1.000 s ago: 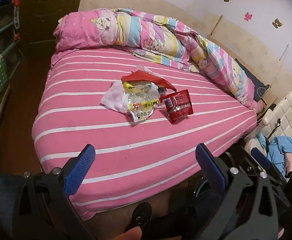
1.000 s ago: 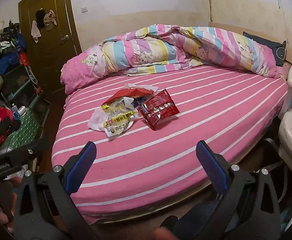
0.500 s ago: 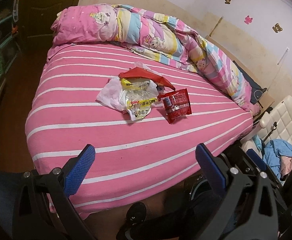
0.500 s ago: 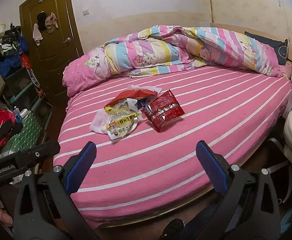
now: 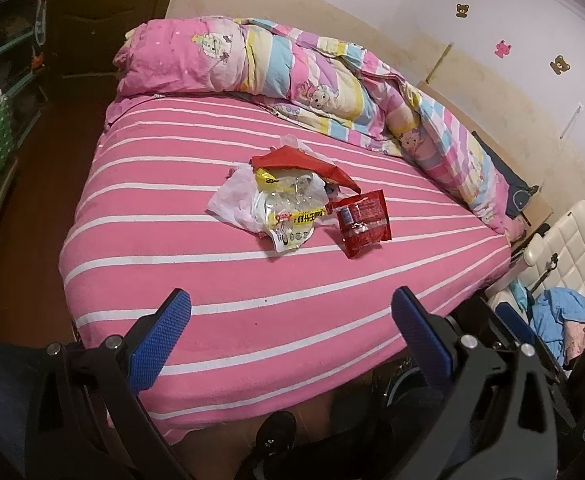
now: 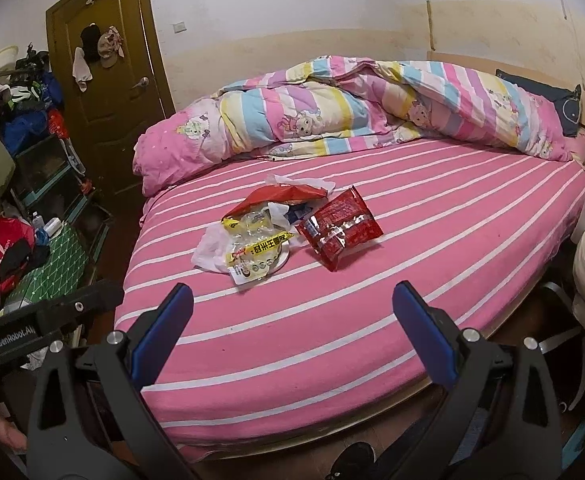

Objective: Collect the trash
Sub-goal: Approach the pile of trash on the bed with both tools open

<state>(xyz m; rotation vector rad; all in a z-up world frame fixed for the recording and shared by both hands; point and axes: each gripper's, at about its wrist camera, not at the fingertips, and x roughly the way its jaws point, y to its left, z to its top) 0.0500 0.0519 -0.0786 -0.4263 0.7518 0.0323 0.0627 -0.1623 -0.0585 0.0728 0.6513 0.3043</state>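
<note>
A small heap of trash lies mid-bed on the pink striped sheet (image 5: 220, 280). It holds a red snack packet (image 5: 363, 222) (image 6: 340, 227), a clear wrapper with a yellow band (image 5: 292, 216) (image 6: 258, 250), a red bag (image 5: 306, 164) (image 6: 280, 196) on top, and a white plastic bag (image 5: 232, 200) (image 6: 208, 248). My left gripper (image 5: 290, 316) hovers open over the near edge of the bed, well short of the heap. My right gripper (image 6: 292, 312) is also open and empty, at a similar distance. The left gripper's body (image 6: 44, 320) shows at the right wrist view's left edge.
A rolled pastel quilt (image 5: 292, 76) (image 6: 332, 108) lies along the far side of the bed. A brown door (image 6: 108, 80) and cluttered shelves (image 6: 32, 152) stand on the left. A white padded chair (image 5: 564, 248) with blue clothes (image 5: 560, 316) sits at the right. A dark shoe (image 5: 276, 432) shows below.
Both grippers have drifted a little closer to the bed and the heap looks slightly larger. The jaws have stayed open and nothing on the bed has moved.
</note>
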